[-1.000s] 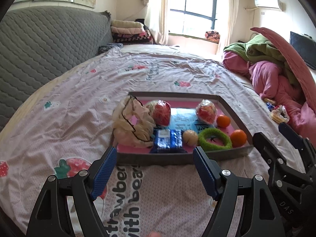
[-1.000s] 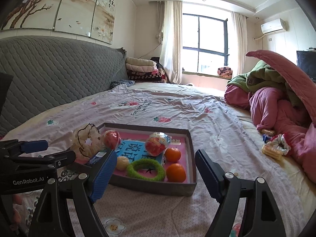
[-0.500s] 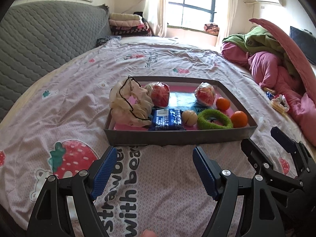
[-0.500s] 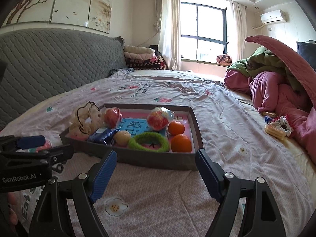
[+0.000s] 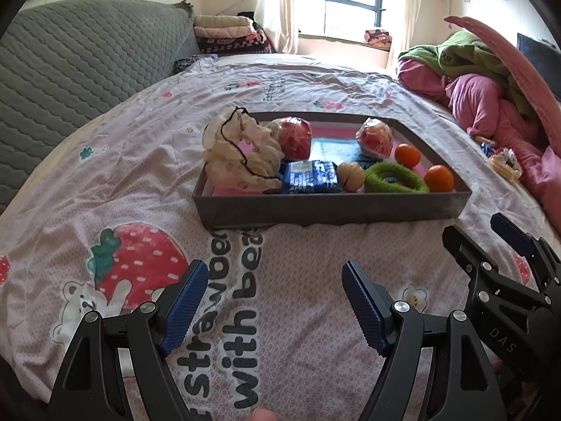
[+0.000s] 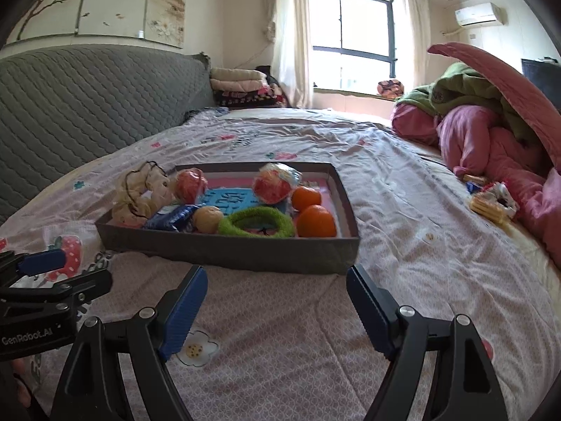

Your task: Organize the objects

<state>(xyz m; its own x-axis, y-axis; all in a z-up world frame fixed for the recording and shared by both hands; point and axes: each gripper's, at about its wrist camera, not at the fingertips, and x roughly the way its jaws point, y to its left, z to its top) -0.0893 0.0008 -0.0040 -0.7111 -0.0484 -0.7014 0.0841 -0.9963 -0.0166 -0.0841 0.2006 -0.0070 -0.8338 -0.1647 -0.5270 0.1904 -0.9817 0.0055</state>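
Observation:
A grey tray sits on the bed. It holds a cream drawstring pouch, two wrapped red fruits, a blue packet, a walnut-like ball, a green hair ring and two oranges. My left gripper is open and empty, above the sheet in front of the tray. My right gripper is open and empty, also short of the tray's near wall.
A grey quilted headboard runs along the left. Pink and green bedding is piled at the right, with snack packets beside it. Folded blankets lie by the window.
Both grippers have drawn back from the tray and lowered toward the sheet; the tray looks farther off. Both stay open.

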